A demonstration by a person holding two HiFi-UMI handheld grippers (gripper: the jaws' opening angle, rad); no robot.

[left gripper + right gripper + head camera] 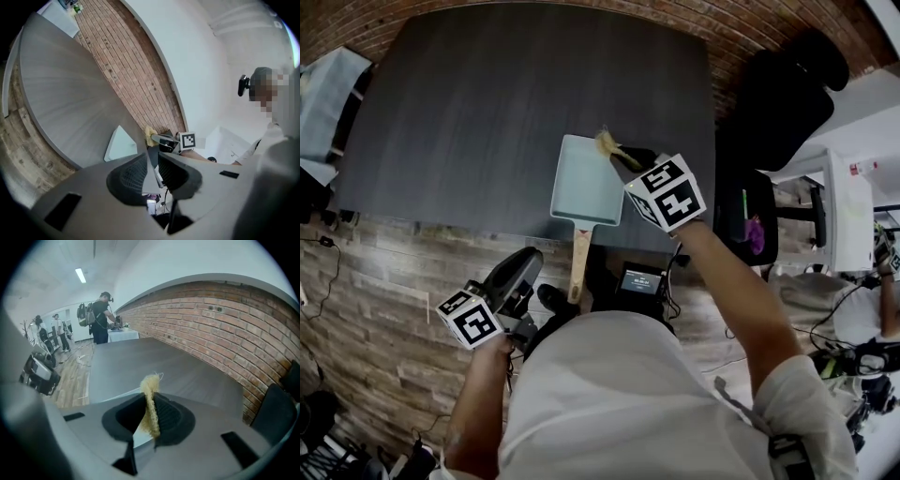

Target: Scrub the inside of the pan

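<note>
Right claw (149,401) tight on a straw-coloured scrubber (150,385) (by the pan (586,183)); left claw (152,157) slightly apart, empty

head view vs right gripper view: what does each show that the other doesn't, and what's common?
Head view only: the whole pale blue pan with its wooden handle overhanging the dark table, and the left gripper held low, off the table. Right gripper view only: people at a far table and a ceiling light. Both: the right gripper shut on the yellow fibrous scrubber, the dark table and the brick wall.
</note>
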